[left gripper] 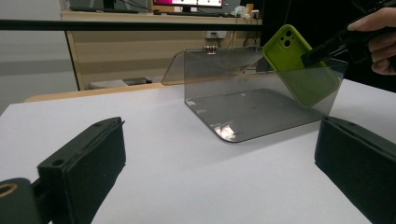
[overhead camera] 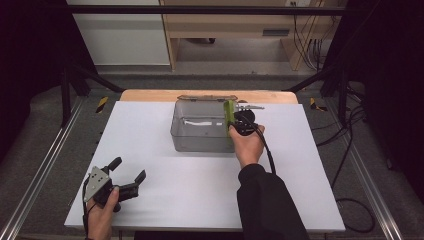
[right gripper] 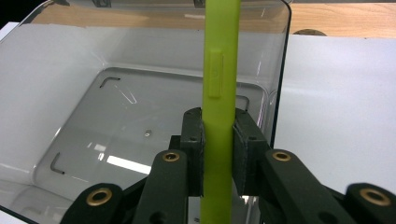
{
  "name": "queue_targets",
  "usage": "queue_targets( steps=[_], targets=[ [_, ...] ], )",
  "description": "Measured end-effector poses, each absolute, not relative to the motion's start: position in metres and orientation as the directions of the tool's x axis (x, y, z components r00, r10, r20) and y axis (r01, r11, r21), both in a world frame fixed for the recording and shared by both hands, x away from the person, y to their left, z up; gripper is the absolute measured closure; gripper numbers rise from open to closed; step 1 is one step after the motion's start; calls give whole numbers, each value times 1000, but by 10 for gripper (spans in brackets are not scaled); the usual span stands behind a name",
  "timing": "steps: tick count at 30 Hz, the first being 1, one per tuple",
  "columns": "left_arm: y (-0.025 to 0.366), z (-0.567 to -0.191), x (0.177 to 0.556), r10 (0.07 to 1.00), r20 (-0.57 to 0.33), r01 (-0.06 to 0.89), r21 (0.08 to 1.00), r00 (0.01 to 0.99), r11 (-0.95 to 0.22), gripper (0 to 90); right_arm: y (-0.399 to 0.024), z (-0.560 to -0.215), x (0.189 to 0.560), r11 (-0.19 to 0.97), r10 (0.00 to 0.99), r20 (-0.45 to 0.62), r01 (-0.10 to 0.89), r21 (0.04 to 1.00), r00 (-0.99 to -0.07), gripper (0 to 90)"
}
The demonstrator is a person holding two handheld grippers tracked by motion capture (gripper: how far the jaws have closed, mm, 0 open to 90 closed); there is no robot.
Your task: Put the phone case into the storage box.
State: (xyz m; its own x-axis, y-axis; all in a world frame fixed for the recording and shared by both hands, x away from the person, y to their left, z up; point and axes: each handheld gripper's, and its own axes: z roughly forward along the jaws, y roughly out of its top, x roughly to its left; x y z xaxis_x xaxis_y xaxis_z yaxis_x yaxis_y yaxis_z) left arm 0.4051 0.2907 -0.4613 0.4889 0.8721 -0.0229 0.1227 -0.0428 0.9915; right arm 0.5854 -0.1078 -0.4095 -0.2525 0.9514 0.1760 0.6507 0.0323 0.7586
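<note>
A lime-green phone case (overhead camera: 229, 116) (left gripper: 299, 63) (right gripper: 218, 79) hangs tilted over the right side of a clear plastic box (overhead camera: 200, 127) (left gripper: 243, 98) (right gripper: 93, 107), its lower end down inside the box. My right gripper (overhead camera: 235, 122) (right gripper: 218, 154) is shut on the case, one pad on each flat face, and the case stands edge-on between them. My left gripper (overhead camera: 131, 172) (left gripper: 219, 177) rests open near the table's front left corner, nothing between its pads, pointing toward the box.
The box's hinged lid (left gripper: 210, 58) stands open at the back. A white sheet (overhead camera: 165, 180) covers the wooden table (overhead camera: 150, 94). Metal rails (overhead camera: 40, 165) run along both sides, and cables (overhead camera: 350, 150) lie at the right.
</note>
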Motion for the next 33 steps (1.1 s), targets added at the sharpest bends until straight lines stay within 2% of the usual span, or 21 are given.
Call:
queue_targets(
  steps=[10,33],
  targets=[
    [291,-461,405,872,-27,122,992,489,-38,19,-107,-411,587,15,945,207,669,743,-251,770],
    [291,-461,405,871,-27,125,991,491,-39,19,-107,-410,588,28,950,190,675,737,-248,768]
  ],
)
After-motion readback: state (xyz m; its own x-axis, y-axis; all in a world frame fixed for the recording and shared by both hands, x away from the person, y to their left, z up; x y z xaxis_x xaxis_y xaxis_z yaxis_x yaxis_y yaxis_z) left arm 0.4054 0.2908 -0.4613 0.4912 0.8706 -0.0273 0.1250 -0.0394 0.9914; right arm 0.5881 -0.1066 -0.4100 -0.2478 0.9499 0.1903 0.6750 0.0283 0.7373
